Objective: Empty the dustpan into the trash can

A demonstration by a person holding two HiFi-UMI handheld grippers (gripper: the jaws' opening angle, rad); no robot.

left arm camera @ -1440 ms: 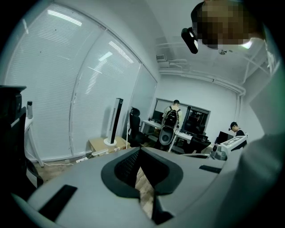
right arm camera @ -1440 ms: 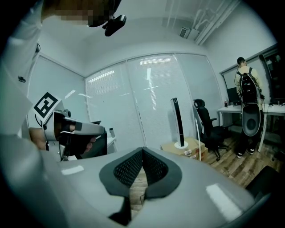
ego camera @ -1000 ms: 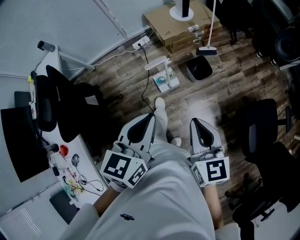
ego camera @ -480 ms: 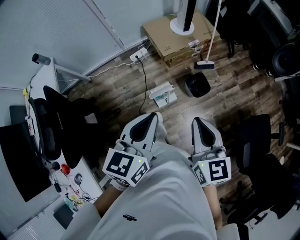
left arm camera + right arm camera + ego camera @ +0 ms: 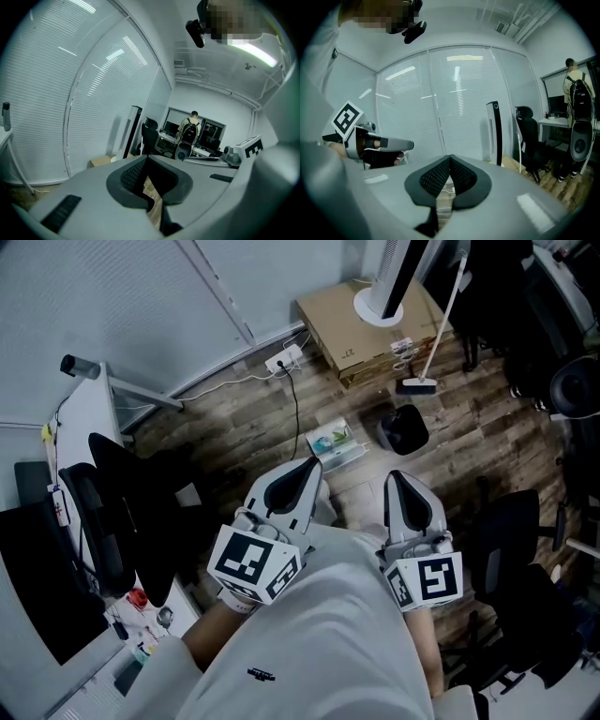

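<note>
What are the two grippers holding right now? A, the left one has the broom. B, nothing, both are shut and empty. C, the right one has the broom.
B: the left gripper and the right gripper each show jaws together with nothing between, and the broom stands beside the cardboard box ahead.

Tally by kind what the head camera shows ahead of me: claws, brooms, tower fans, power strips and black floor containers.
White two-jaw claws: 2, left claw and right claw
White-handled broom: 1
White tower fan: 1
White power strip: 1
Black open plastic container: 1
Total: 6
</note>
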